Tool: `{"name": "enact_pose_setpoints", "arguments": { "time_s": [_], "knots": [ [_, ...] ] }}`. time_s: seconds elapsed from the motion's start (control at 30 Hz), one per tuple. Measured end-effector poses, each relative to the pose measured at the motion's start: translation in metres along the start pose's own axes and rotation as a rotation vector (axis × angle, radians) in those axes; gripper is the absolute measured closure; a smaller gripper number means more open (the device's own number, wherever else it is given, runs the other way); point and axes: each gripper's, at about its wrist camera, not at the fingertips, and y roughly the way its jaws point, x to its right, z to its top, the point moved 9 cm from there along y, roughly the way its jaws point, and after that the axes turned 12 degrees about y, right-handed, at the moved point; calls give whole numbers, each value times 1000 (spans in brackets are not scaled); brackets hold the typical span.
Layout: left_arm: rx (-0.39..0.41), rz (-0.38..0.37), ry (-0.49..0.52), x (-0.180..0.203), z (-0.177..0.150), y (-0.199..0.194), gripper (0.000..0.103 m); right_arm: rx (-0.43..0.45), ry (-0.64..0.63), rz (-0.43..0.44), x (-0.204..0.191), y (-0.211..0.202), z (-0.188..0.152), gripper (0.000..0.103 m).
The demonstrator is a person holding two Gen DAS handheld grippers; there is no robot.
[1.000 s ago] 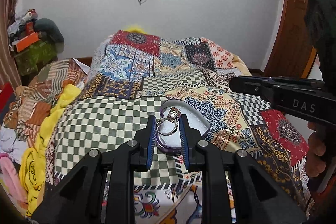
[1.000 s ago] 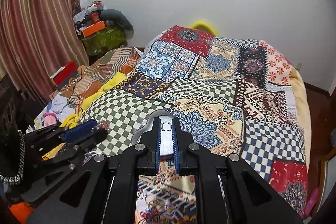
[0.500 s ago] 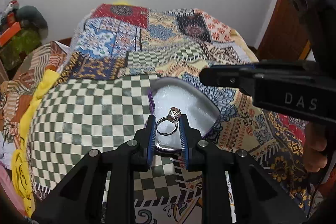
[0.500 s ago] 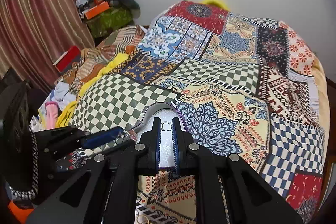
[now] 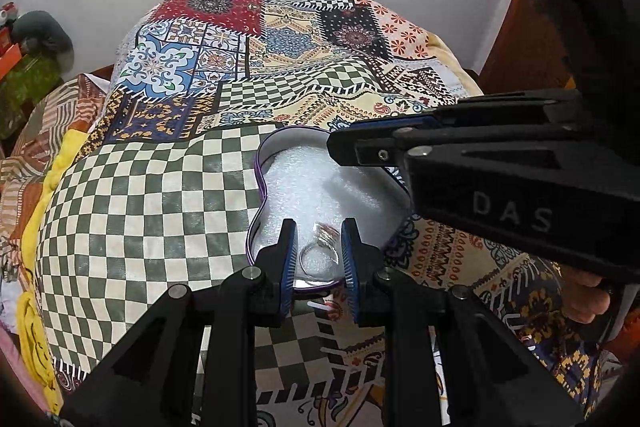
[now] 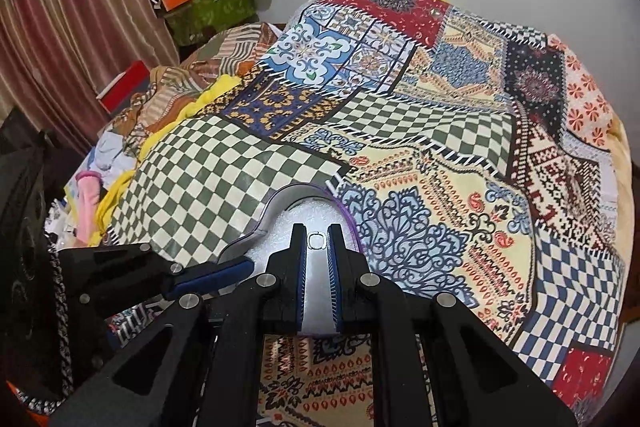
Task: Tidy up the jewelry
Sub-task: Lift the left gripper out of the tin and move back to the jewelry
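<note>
We hold our left claw (image 5: 318, 245) low over a heart-shaped tin (image 5: 256, 183) that sits on the bed (image 5: 152, 195), on a quilt of many colours. The tin has a purple rim and soft white foam inside. Between the blue pads of the left claw we see a silver ring (image 5: 319, 255) with a sparkly top. The pads stand a little apart from the ring on both sides, so the claw looks let go, and the ring seems to lie on the foam near the tin's front edge (it is a bit blurry there). Our right claw (image 6: 318, 241) hangs over the same tin (image 6: 280, 199) from the other side. Its two fingers are pressed in on a tiny silver ring (image 6: 317, 240) right at their tips, above the white foam. In the right view, the left claw (image 6: 216, 273) pokes in from the left, just beside the tin. A red curtain (image 6: 80, 7) hangs at the far left of the room.
</note>
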Motion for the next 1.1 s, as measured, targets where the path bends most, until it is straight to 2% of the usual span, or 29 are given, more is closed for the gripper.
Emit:
{"name": "enact_pose_setpoints", "arguments": {
  "time_s": [0.17,0.23,0.3,0.37,0.47,0.53,0.6,0.73,0.8,1.1],
  "knots": [
    [1,21,4,0,1,-6,82,-14,6,14,1,-4,0,93],
    [7,29,-1,-1,2,-12,82,-8,4,4,2,-8,-1,88],
    [16,42,-8,-4,4,-20,82,6,6,-7,2,-13,-1,75],
    [27,63,-11,-7,7,-31,81,29,18,-7,3,-24,-1,72],
    [50,93,-19,-11,12,-51,80,54,33,-1,3,-39,1,71],
    [68,108,-28,-14,16,-64,70,76,36,-3,3,-52,0,71],
    [89,122,-35,-15,19,-77,67,95,34,-9,1,-64,-2,71],
    [107,139,-35,-11,21,-101,66,138,28,-27,1,-89,-9,68],
    [108,141,-31,-7,19,-110,66,158,28,-33,2,-102,-14,63],
    [78,135,12,26,-6,-129,63,200,34,-50,11,-138,-47,62]
  ]
}}
